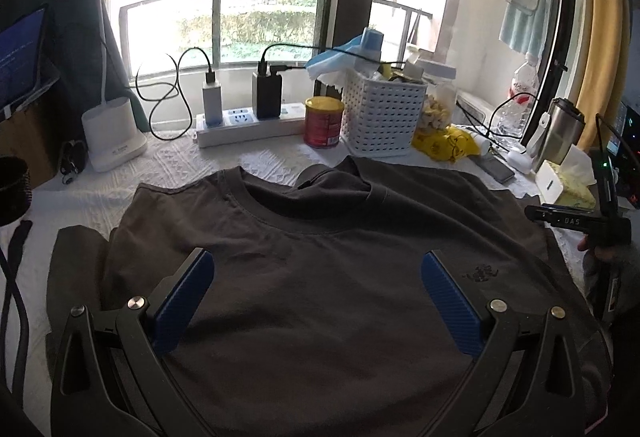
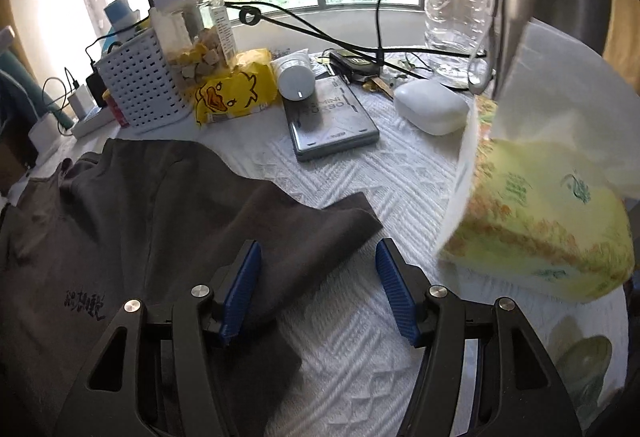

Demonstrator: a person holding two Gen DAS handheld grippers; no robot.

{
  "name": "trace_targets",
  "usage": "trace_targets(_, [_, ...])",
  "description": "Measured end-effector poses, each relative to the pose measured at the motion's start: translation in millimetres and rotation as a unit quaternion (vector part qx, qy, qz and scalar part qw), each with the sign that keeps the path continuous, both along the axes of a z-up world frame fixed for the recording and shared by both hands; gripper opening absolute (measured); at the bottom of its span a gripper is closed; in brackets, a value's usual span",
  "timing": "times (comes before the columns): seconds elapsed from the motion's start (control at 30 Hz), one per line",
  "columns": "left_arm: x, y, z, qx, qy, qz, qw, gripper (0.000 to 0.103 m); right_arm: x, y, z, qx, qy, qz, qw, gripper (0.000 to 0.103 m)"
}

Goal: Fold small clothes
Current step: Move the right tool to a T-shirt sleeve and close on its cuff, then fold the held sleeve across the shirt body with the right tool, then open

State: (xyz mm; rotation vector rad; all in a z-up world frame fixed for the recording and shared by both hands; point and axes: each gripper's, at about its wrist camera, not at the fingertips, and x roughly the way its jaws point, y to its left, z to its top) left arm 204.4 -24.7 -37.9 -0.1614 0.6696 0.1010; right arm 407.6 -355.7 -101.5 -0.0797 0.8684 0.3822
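Note:
A dark grey T-shirt (image 1: pixel 320 277) lies front up on the white textured cloth, collar toward the window. My left gripper (image 1: pixel 318 261) is open and hovers over the shirt's chest, holding nothing. In the right wrist view the shirt's right sleeve (image 2: pixel 320 221) lies spread on the cloth. My right gripper (image 2: pixel 318 255) is open and empty just above the sleeve's edge; its left finger (image 2: pixel 240 285) is over the fabric, its right finger over bare cloth. The right gripper also shows at the right edge of the left wrist view (image 1: pixel 580 223).
A white basket (image 1: pixel 382 113), red can (image 1: pixel 323 122), power strip (image 1: pixel 248 123) with chargers and a desk lamp (image 1: pixel 114 135) line the window side. A tissue pack (image 2: pixel 552 221) sits close right of my right gripper. A book (image 2: pixel 334 117), white case (image 2: pixel 432 107), bottle and steel cup stand behind.

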Motion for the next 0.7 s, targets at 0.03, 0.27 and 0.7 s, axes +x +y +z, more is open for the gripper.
trace_targets(0.03, [2,0,-1,-0.001,0.003,0.001,1.0,0.102,0,3,0,0.0,0.0,0.008,1.0,0.048])
trace_targets(0.27, [7,2,-4,-0.004,0.007,0.003,1.0,0.102,-1,13,7,0.002,-0.009,0.032,0.999,0.009])
trace_targets(0.7, [-19,25,14,-0.009,-0.034,0.006,0.9994,0.102,-35,70,63,-0.013,-0.079,0.087,0.993,0.008])
